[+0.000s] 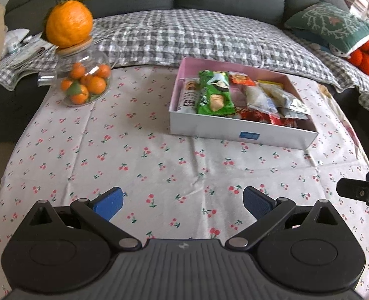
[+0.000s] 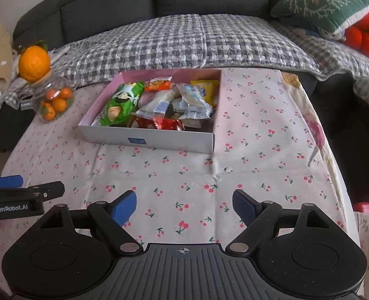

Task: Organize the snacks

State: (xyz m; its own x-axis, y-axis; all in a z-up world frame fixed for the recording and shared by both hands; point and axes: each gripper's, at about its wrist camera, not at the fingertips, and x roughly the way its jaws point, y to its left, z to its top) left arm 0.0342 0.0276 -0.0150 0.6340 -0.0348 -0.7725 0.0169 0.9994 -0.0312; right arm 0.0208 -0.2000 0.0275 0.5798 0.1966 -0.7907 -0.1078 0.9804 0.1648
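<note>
Two grippers are held low over the cherry-print tablecloth [image 1: 139, 135], side by side and apart from each other. The left gripper [image 1: 183, 202] is spread wide, with nothing between its blue pads [image 1: 108, 203]; its side is also seen at the left edge of the right wrist view. The right gripper [image 2: 184, 206] is likewise spread wide and carries nothing; part of it is seen at the right edge of the left wrist view.

The snacks are gathered in a shallow white box [image 2: 159, 140] with a pink inner wall, which is placed on the tablecloth ahead of both grippers, well apart from them. A green biscuit packet [image 2: 120, 103] is laid along the box's left part. An orange packet [image 2: 158, 85] and a yellow packet [image 2: 208, 90] are located toward the far wall, clear-wrapped items [image 2: 184, 100] in the middle, and a red wrapper [image 2: 164, 123] against the near wall.

A glass jar [image 1: 83, 85] of small oranges is placed to the left of the box, near the far table edge, and a large orange [image 1: 69, 26] is seated on its wooden lid. A sofa with a checked cover [image 1: 197, 37] and a green cushion [image 1: 332, 26] is seen behind the table
</note>
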